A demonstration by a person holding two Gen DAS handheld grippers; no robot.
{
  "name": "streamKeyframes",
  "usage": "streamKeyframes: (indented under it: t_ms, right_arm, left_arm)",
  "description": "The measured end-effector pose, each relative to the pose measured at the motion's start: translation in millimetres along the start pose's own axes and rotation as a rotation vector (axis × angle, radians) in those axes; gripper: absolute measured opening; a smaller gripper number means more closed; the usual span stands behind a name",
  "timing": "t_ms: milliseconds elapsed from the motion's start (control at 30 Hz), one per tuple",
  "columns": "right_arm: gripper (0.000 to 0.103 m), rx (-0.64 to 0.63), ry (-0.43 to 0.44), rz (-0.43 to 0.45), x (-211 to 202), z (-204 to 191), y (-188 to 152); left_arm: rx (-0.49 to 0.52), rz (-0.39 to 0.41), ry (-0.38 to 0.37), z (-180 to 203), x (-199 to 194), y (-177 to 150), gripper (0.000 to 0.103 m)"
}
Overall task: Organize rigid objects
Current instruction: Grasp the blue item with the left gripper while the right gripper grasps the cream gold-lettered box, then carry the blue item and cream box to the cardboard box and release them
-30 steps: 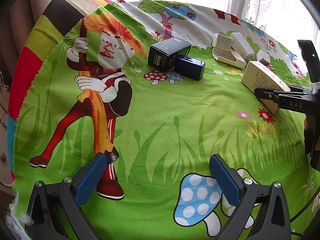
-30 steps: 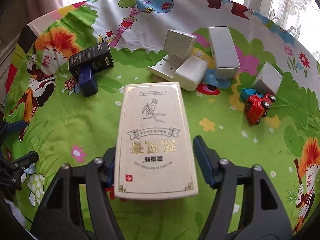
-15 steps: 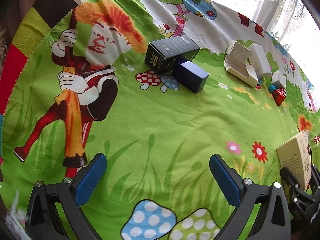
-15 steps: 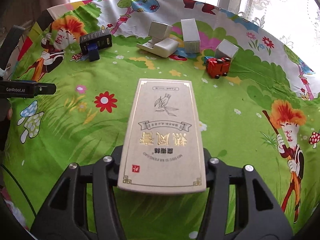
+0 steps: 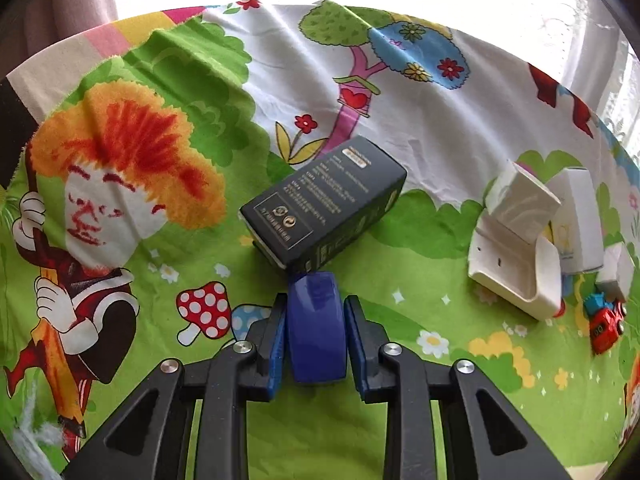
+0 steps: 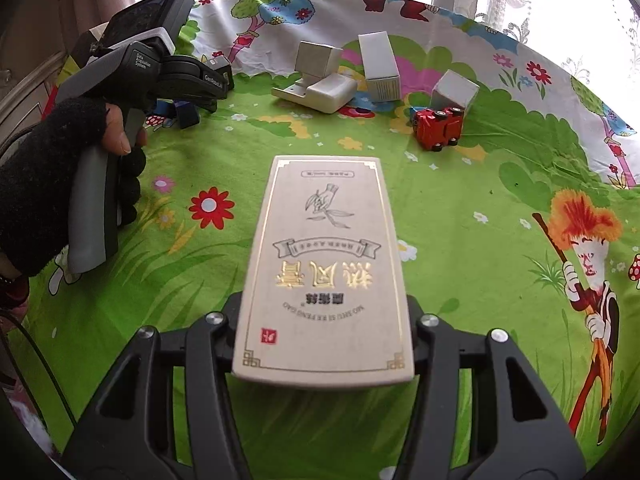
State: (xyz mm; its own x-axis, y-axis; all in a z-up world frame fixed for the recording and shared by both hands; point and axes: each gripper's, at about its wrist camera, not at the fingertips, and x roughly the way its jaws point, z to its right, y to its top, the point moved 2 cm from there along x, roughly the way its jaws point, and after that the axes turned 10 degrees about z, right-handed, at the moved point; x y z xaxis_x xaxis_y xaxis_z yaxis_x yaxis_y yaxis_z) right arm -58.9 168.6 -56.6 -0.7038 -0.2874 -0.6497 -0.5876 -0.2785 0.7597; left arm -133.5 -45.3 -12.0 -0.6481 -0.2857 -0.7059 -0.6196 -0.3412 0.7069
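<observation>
A small blue box (image 5: pixel 316 332) lies on the cartoon cloth, its far end against a black box (image 5: pixel 324 208) with gold print. My left gripper (image 5: pixel 316 306) is shut on the blue box, one blue pad pressed to each side. The right wrist view shows that gripper (image 6: pixel 192 98) at the far left, held by a hand in a black glove (image 6: pixel 44 184). My right gripper (image 6: pixel 324 320) is shut on a flat beige box (image 6: pixel 324 248) with gold lettering, held above the cloth; its fingertips are hidden under the box.
A white holder (image 5: pixel 516 276) with a white box (image 5: pixel 520 204) leaning in it stands at the right. Behind it are two more white boxes (image 6: pixel 380 64) (image 6: pixel 456 90) and a red toy car (image 6: pixel 438 126). The green cloth (image 6: pixel 460 216) covers the table.
My left gripper moved forward to the blue box and shut on it. My right gripper pulled the beige box back from the white boxes, then held still.
</observation>
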Motion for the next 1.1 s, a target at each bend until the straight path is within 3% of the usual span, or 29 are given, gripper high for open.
streamKeyframes:
  t_ms: [167, 300, 467, 600, 767, 967, 1033, 1067, 1100]
  right_arm:
    - [0.056, 0.002, 0.001, 0.000, 1, 0, 0]
    - [0.056, 0.004, 0.002, 0.000, 1, 0, 0]
    - [0.057, 0.006, 0.005, 0.000, 1, -1, 0]
    - [0.057, 0.006, 0.005, 0.000, 2, 0, 0]
    - [0.057, 0.010, 0.005, -0.001, 2, -1, 0]
    - [0.057, 0.009, 0.006, 0.000, 2, 0, 0]
    - [0.057, 0.009, 0.006, 0.000, 2, 0, 0]
    - [0.057, 0.007, 0.005, 0.000, 2, 0, 0]
    - [0.057, 0.006, 0.005, 0.000, 2, 0, -1]
  left_arm:
    - [0.139, 0.050, -0.187, -33, -60, -55, 0.028]
    - [0.212, 0.056, -0.231, -74, -89, -84, 0.028]
    - [0.258, 0.062, -0.256, -98, -95, -88, 0.029]
    - [0.196, 0.053, -0.308, -108, -94, -84, 0.033]
    - [0.222, 0.055, -0.289, -106, -101, -93, 0.048]
    - [0.259, 0.059, -0.253, -102, -100, -93, 0.049]
    - [0.284, 0.066, -0.231, -99, -101, -95, 0.045]
    - [0.299, 0.070, -0.238, -96, -102, -95, 0.028]
    - [0.317, 0.077, -0.226, -93, -103, -96, 0.028]
